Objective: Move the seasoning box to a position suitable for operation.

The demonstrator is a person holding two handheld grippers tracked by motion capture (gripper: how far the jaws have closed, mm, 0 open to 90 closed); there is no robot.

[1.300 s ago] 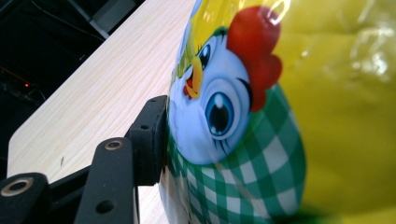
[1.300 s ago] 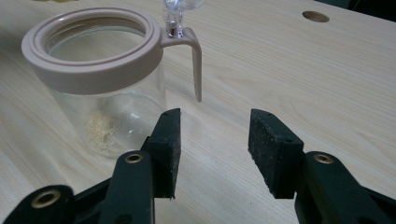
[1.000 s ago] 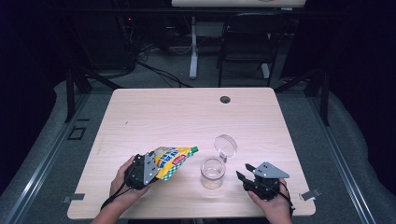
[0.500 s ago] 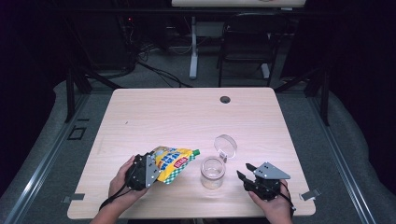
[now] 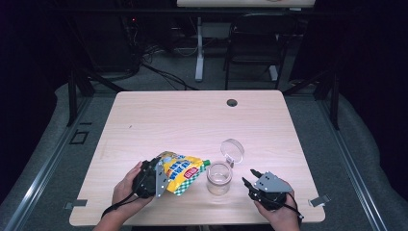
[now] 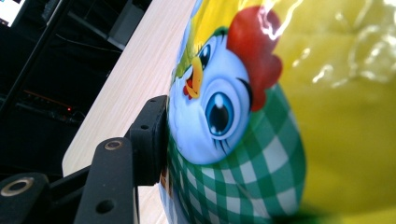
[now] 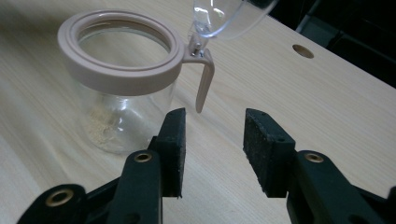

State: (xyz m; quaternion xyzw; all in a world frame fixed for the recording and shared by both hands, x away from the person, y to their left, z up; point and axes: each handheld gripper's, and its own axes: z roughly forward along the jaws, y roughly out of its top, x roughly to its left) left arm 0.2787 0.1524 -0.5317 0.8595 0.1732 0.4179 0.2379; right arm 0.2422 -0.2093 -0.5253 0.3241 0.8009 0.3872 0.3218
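From the high view, your left gripper (image 5: pixel 156 177) sits near the front left of the wooden table (image 5: pixel 163 120), its fingers clamped on the lower end of a yellow pouch (image 5: pixel 183 172) printed with green-and-white checks. The pouch leans toward the right, and its small dark cap end comes close to a clear glass jar (image 5: pixel 219 178) standing just beside it. The jar's round clear lid (image 5: pixel 232 149) is flipped open on its hinge and stands up behind the jar. Your right gripper (image 5: pixel 251 179) rests on the table to the right of the jar, near it but apart from it, with its 2 fingers spread and nothing between them. A small round hole (image 5: pixel 232 102) shows in the table near its far edge.

In the left gripper view, 1 black finger (image 6: pixel 150 140) presses flat against the pouch (image 6: pixel 261 121), right beside a cartoon chicken face with a red comb. The second finger is hidden behind the pouch.

In the right gripper view, your right gripper (image 7: pixel 214 140) has its 2 fingers moderately open, holding nothing, with bare table between them. The jar (image 7: pixel 123 88) stands just ahead and to the left, with a pale pink rim and a little pale powder at the bottom. The pink latch tab (image 7: pixel 204 84) hangs down from the hinge, just above the gap between the fingers, not touching them. The lid (image 7: pixel 231 16) rises above it.
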